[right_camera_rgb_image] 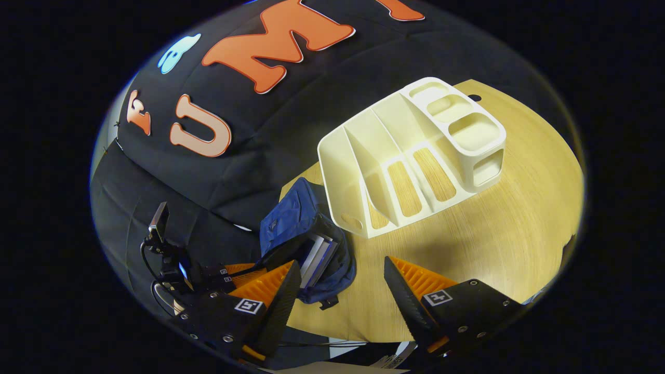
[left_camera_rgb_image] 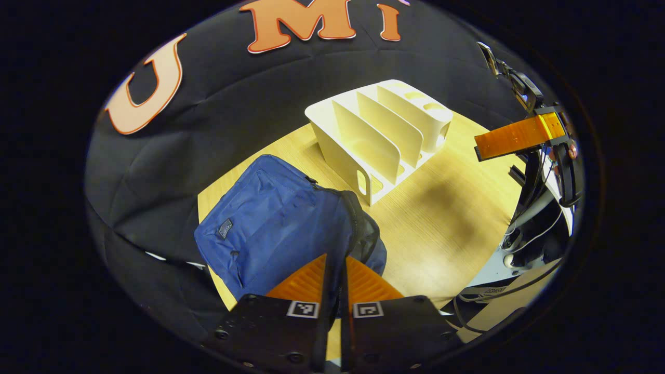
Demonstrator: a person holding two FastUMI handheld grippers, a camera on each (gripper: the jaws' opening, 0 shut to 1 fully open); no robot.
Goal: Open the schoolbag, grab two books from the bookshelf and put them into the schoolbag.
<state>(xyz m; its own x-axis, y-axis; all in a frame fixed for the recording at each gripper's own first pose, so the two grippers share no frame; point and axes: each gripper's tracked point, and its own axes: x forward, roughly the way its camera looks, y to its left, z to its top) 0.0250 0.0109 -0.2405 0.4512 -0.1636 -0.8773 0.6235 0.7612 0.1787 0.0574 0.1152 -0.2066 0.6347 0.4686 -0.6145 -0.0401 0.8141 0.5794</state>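
Holding books (right_camera_rgb_image: 318, 255), schoolbag (right_camera_rgb_image: 296, 218) open; left gripper (left_camera_rgb_image: 337, 270) pinching its rim; right gripper (right_camera_rgb_image: 343, 283) released; bookshelf (right_camera_rgb_image: 415, 156) bare.

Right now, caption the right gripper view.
Open right gripper above table; books inside blue schoolbag, bookshelf empty.

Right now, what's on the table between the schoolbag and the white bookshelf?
Nothing: in the right gripper view, only a narrow strip of bare wooden table separates the blue schoolbag from the empty bookshelf. The books already sit inside the bag.
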